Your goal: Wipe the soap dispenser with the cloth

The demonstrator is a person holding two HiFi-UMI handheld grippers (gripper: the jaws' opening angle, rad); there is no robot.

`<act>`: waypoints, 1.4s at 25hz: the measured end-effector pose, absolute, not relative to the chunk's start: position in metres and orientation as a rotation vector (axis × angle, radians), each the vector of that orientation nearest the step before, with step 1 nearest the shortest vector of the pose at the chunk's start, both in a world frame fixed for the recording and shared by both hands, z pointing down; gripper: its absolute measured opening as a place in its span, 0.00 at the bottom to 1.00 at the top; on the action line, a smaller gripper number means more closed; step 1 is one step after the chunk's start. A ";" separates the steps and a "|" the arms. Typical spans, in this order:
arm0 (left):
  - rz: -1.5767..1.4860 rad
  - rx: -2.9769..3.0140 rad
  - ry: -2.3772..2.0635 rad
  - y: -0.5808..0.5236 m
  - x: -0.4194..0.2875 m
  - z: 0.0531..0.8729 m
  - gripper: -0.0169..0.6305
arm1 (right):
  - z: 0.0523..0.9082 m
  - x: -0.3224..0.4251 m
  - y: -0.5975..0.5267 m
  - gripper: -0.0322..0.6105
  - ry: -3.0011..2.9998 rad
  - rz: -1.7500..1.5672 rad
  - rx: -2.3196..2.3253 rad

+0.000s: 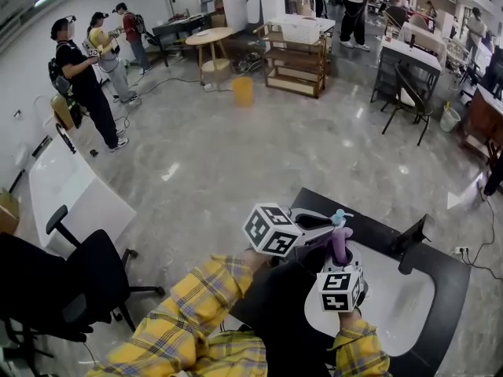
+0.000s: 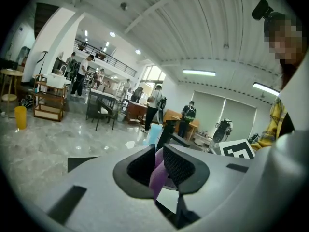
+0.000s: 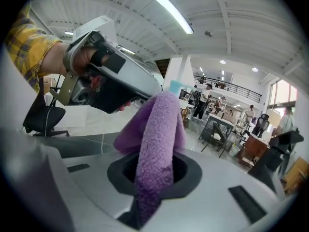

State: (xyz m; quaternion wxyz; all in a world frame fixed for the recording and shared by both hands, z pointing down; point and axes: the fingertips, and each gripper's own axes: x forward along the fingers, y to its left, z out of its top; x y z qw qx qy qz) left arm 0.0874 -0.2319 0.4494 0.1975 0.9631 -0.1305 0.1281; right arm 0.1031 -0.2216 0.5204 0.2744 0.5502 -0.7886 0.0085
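Preparation for wiping, apparently.
Left claw (image 2: pixel 157 154) and right claw (image 3: pixel 152 169) both pinched the purple cloth (image 3: pixel 161 124); soap dispenser (image 1: pixel 339 217), at its twelve o'clock, probably needed rubbing next.

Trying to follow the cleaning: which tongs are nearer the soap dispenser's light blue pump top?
Left. The left tongs reach right beside the pump top; the right tongs sit farther back, gripping the purple cloth.
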 end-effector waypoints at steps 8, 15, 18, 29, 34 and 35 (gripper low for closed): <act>0.347 2.701 -0.397 -0.233 0.073 0.452 0.11 | 0.553 0.103 -0.221 0.11 -2.080 0.115 1.454; 0.349 2.708 -0.447 -0.243 0.058 0.455 0.11 | 0.567 0.106 -0.224 0.11 -2.047 0.168 1.442; 0.361 2.715 -0.420 -0.245 0.059 0.458 0.11 | 0.573 0.108 -0.222 0.11 -2.047 0.203 1.431; 0.340 2.869 -0.024 -0.245 0.083 0.454 0.36 | 0.516 0.135 -0.195 0.11 -2.140 0.204 1.580; 0.330 2.903 0.198 -0.244 0.091 0.449 0.38 | 0.496 0.143 -0.178 0.11 -2.134 0.168 1.621; 0.350 2.903 0.240 -0.245 0.093 0.450 0.39 | 0.494 0.145 -0.174 0.11 -2.129 0.165 1.630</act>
